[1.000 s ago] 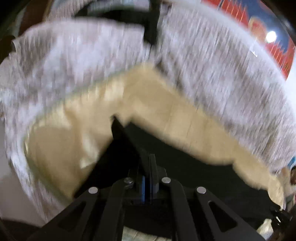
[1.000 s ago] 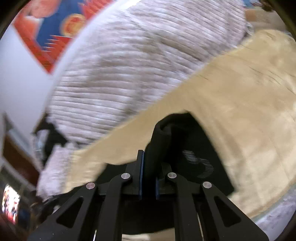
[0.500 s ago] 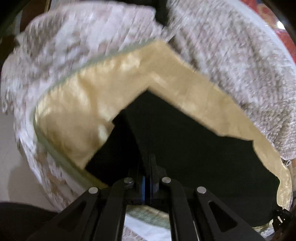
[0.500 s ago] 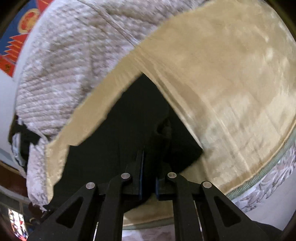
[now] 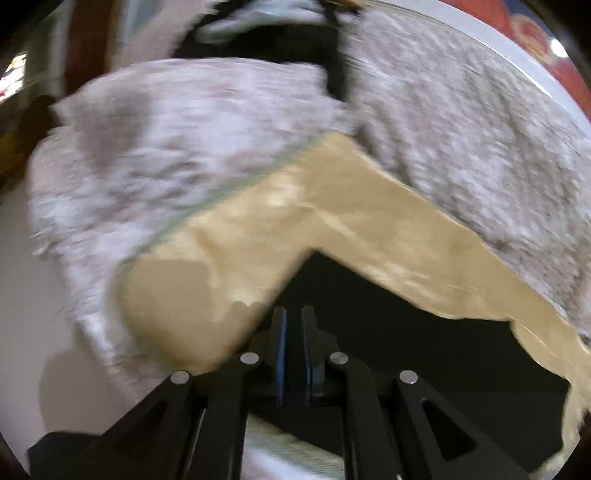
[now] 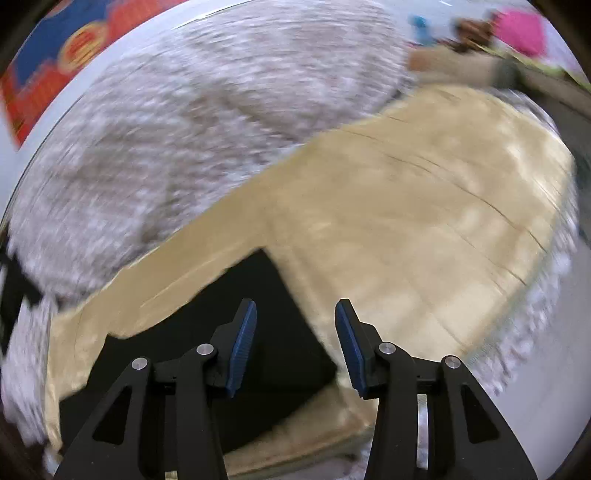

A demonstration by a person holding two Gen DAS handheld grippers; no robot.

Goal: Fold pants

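The black pants (image 5: 406,332) lie flat on a tan blanket (image 5: 332,206), with a folded corner pointing away from me. My left gripper (image 5: 293,317) hovers over the pants' left edge. Its jaws are opening, a narrow gap shows between the blue pads, and no cloth rises between them. In the right wrist view the pants (image 6: 258,314) fill the lower left. My right gripper (image 6: 294,303) is above their right corner. Its jaws are opening wide, and the cloth lies below them, not pinched.
The tan blanket (image 6: 424,221) rests on a fluffy grey-white cover (image 5: 184,155) (image 6: 221,110). White floor (image 5: 37,314) lies to the left. A red and blue mat (image 6: 55,55) lies beyond. A dark object (image 5: 277,48) sits at the far edge, and pink clutter (image 6: 521,29) far right.
Both grippers were shut on pinched folds of the pants. Now both have let go and lifted a little, and the pants lie flat. The right jaws stand much wider than the left.
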